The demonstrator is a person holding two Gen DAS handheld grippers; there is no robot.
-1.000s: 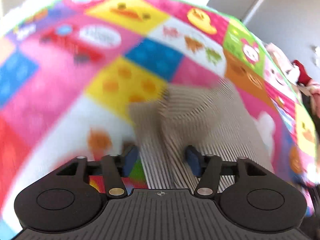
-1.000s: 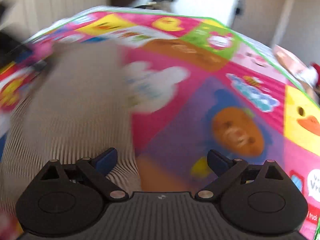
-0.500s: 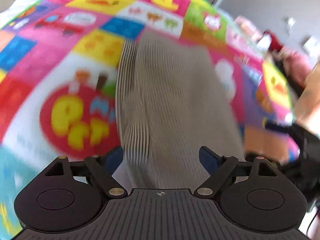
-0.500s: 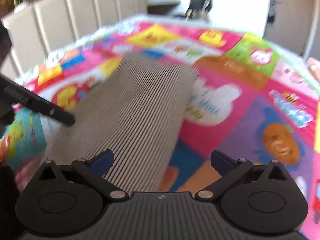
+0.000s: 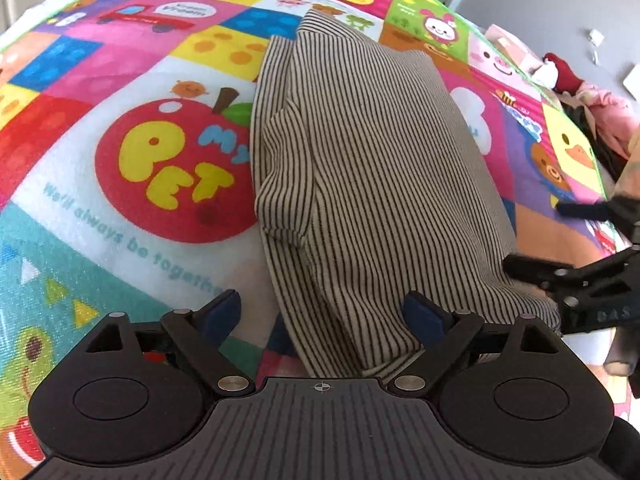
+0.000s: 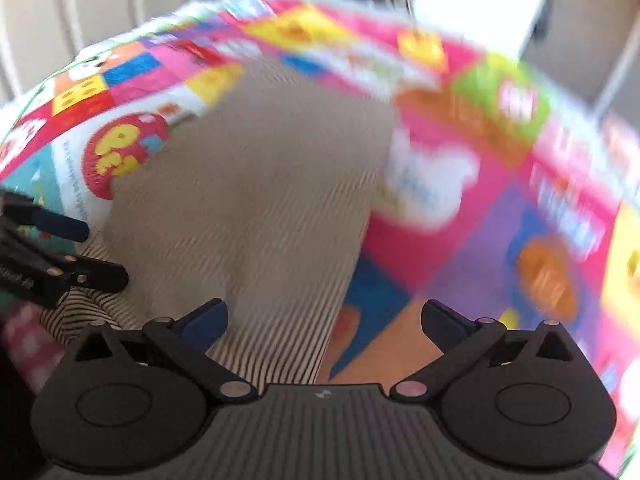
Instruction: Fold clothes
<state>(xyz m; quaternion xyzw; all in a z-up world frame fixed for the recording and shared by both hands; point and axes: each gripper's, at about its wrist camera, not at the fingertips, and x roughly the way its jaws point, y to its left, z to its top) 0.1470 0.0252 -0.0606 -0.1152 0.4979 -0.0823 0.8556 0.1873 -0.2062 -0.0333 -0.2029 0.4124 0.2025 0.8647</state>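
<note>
A striped beige garment (image 5: pixel 372 184) lies folded lengthwise down the middle of a colourful play mat (image 5: pixel 132 152). My left gripper (image 5: pixel 322 316) is open over the garment's near end, with cloth lying between its fingers but not clamped. In the right wrist view, which is blurred, the same garment (image 6: pixel 256 208) fills the centre-left, and my right gripper (image 6: pixel 324 316) stands open over its near right edge. Each gripper shows in the other's view: the right one (image 5: pixel 576 264) at the right edge, the left one (image 6: pixel 48 256) at the left edge.
The mat (image 6: pixel 500 216) covers a raised surface with a green border. Pink and red clothes (image 5: pixel 580 84) are piled beyond its far right edge. A pale panelled wall (image 6: pixel 60 20) and white furniture stand behind.
My left gripper has let go of the garment and opened, then drawn back to its near end. The garment now lies flat and folded. The right gripper stays open and keeps moving.
</note>
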